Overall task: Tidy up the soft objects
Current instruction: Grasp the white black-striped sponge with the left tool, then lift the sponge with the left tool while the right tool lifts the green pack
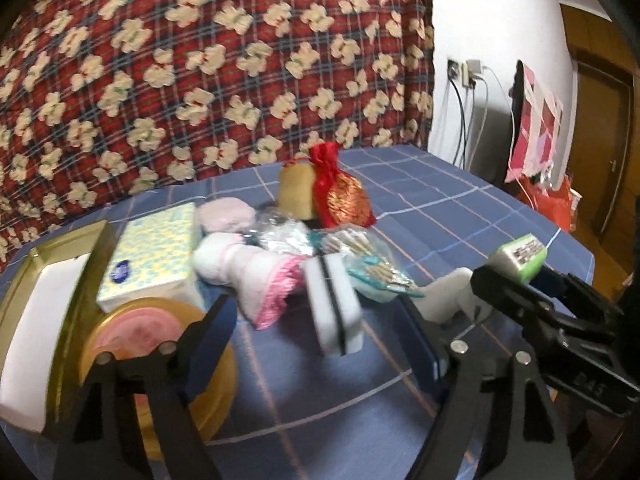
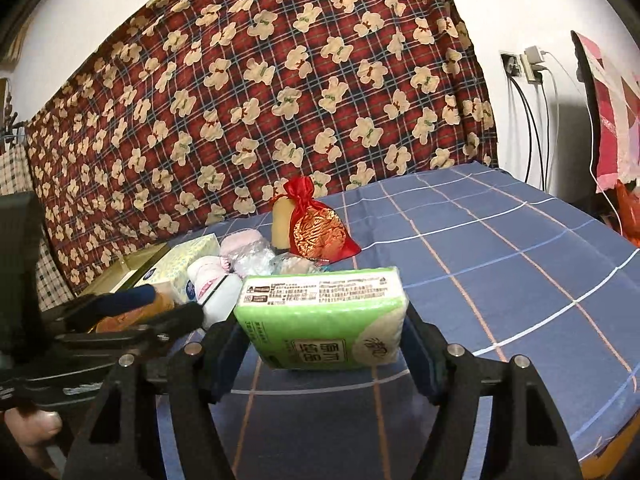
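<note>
My right gripper (image 2: 324,332) is shut on a green tissue pack (image 2: 324,316) and holds it above the blue checked tablecloth (image 2: 500,260). In the left wrist view the same pack (image 1: 518,258) shows at the right, in the right gripper (image 1: 516,276). My left gripper (image 1: 320,336) is open and empty, just before a white sponge with a black stripe (image 1: 336,308). Behind it lie a white and pink sock (image 1: 256,276), a pink puff (image 1: 226,212), a yellow-blue tissue box (image 1: 154,256), a cotton swab bag (image 1: 372,260), a yellow sponge (image 1: 296,192) and a red pouch (image 1: 340,192).
A gold tin (image 1: 64,248) with a white liner stands at the left, with a round gold lid (image 1: 160,344) in front. A bear-print quilt (image 1: 200,60) hangs behind the table. Cables and a wall socket (image 1: 468,72) are at the right.
</note>
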`<state>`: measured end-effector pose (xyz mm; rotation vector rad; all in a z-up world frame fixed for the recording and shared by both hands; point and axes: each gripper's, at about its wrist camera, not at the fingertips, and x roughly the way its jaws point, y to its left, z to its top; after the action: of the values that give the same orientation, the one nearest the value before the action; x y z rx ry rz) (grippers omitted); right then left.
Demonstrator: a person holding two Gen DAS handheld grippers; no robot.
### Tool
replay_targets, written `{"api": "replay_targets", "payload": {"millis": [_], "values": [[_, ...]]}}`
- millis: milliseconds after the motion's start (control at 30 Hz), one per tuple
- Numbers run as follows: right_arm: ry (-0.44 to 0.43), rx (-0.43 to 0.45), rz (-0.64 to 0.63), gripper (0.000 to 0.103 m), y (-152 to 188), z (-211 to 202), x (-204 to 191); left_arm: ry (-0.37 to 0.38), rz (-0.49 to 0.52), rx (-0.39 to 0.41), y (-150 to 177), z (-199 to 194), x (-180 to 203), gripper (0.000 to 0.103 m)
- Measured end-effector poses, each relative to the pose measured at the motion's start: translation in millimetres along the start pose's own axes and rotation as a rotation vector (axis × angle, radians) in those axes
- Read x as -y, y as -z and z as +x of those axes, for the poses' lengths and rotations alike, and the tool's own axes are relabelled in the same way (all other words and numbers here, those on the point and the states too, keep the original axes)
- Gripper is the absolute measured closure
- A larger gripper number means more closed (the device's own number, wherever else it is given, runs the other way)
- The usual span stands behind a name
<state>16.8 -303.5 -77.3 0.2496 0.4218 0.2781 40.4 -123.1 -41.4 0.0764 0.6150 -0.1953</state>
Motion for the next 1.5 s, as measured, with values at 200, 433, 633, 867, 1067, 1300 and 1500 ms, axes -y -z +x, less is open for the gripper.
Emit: {"api": "replay_targets", "payload": {"millis": [200, 433, 633, 867, 1067, 1300, 1500], "values": [[0.004, 0.006, 0.006, 0.032, 1.3, 1.7, 7.5, 0.010, 0.020, -0.069, -1.0, 24.0, 13.1, 0.046], [0.013, 0.052, -0.002, 0.032, -10.6, 4.7, 10.0, 0.052, -0.011, -0.100, 1.5, 35.7, 9.4, 0.078], [0.018, 0.092, -0.008, 0.032, -19.7, 8.6, 5.1, 0.065, -0.022, -0.004, -4.0, 19.2, 2.0, 0.078], [0.025, 0.100, -0.025, 0.032, -32.0, 20.1, -2.0, -0.020, 0.010, 0.086, -13.7, 9.1, -11.5, 0.078], [0.029, 0.093, -0.047, 0.032, -46.1, 35.5, -16.6, -0.077, 0.000, 0.145, -13.1, 5.4, -28.1, 0.078], [0.017, 0.108, -0.044, 0.032, -48.1, 50.1, -29.5, -0.112, -0.007, 0.196, -10.1, -0.8, -40.2, 0.078], [0.014, 0.126, -0.064, 0.032, -48.6, 55.9, -41.5, -0.126, -0.053, 0.223, -7.6, -6.1, -59.1, 0.078]]}}
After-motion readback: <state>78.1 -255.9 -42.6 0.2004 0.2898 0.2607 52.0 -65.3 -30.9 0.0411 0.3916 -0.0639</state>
